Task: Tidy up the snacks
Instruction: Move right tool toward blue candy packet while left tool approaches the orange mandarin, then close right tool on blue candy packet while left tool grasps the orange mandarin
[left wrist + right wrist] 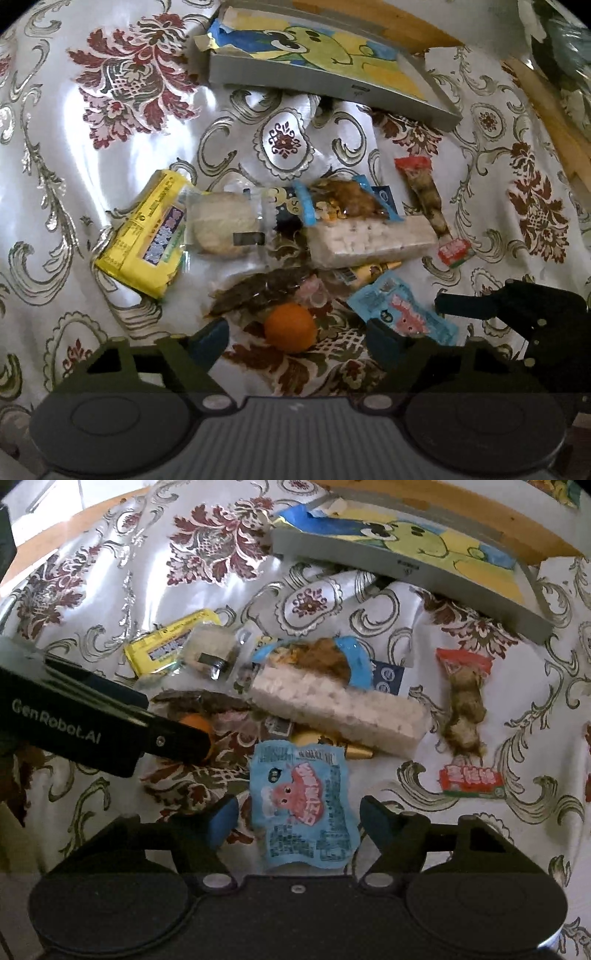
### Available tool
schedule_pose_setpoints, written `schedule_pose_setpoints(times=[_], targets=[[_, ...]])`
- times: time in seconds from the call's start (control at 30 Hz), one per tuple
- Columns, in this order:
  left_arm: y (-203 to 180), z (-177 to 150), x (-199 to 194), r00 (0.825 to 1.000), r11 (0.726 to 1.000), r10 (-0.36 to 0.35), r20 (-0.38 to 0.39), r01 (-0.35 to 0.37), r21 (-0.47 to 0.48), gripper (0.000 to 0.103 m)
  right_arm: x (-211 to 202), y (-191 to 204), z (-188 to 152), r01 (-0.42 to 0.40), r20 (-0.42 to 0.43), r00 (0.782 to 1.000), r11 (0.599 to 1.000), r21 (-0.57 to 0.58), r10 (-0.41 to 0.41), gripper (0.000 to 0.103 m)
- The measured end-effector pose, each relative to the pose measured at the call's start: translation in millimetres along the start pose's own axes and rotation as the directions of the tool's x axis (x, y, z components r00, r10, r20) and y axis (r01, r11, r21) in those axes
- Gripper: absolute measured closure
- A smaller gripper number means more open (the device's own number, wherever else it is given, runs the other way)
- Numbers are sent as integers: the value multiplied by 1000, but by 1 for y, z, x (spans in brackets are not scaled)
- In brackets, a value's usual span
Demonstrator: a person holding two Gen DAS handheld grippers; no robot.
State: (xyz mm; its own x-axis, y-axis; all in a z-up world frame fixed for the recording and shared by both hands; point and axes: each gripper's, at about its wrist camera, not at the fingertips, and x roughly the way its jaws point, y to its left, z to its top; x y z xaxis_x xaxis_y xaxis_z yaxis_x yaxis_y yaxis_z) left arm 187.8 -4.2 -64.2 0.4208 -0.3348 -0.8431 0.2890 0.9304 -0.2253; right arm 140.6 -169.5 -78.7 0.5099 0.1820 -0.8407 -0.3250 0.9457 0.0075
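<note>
A heap of snacks lies on the floral cloth. In the left wrist view an orange ball-shaped snack (291,328) sits between the open fingers of my left gripper (299,341). Behind it lie a dark snack bag (258,293), a yellow packet (146,236), a round rice cake (221,225) and a white puffed-rice bar (373,240). A light-blue packet with a pink figure (304,808) lies flat between the open fingers of my right gripper (299,819). A red-ended candy packet (467,716) lies to its right. A shallow grey box with a cartoon lining (406,550) stands behind the heap.
The left gripper's black body (92,723) reaches in from the left in the right wrist view, covering part of the orange snack (197,725). Wooden surface (376,14) shows beyond the box. Bare cloth (74,147) spreads to the left.
</note>
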Motion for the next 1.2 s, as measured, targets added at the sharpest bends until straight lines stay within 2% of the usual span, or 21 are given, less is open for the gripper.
schedule_pose_setpoints(times=[0.17, 0.27, 0.4, 0.53, 0.67, 0.83, 1.03, 1.1, 1.2], targets=[[1, 1, 4, 1000, 1000, -10, 12, 10, -2, 30, 4, 0, 1, 1, -20, 1000, 1000, 7, -1, 33], [3, 1, 3, 1000, 1000, -23, 7, 23, -20, 38, 4, -1, 0, -1, -23, 1000, 1000, 8, 1, 34], [1, -4, -3, 999, 999, -32, 0, 32, -40, 39, 4, -1, 0, -1, -21, 1000, 1000, 9, 1, 34], [-1, -10, 1, 997, 995, -76, -32, 74, -67, 39, 4, 0, 0, 0, -25, 1000, 1000, 7, 0, 34], [-1, -8, 10, 999, 997, -34, -30, 32, -64, 39, 4, 0, 0, 3, -28, 1000, 1000, 7, -3, 34], [6, -4, 21, 997, 987, -61, -45, 53, -152, 39, 6, -1, 0, 15, -29, 999, 1000, 18, -15, 34], [10, -3, 25, 995, 971, -74, -64, 58, -232, 53, 8, -3, 1, 15, -33, 999, 999, 38, -13, 35], [12, -3, 23, 995, 964, -73, -62, 54, -260, 61, 8, -3, 1, 8, -35, 999, 999, 47, -6, 38], [13, -2, 23, 995, 956, -81, -62, 60, -287, 65, 8, -1, 1, 11, -38, 999, 999, 35, -10, 40]])
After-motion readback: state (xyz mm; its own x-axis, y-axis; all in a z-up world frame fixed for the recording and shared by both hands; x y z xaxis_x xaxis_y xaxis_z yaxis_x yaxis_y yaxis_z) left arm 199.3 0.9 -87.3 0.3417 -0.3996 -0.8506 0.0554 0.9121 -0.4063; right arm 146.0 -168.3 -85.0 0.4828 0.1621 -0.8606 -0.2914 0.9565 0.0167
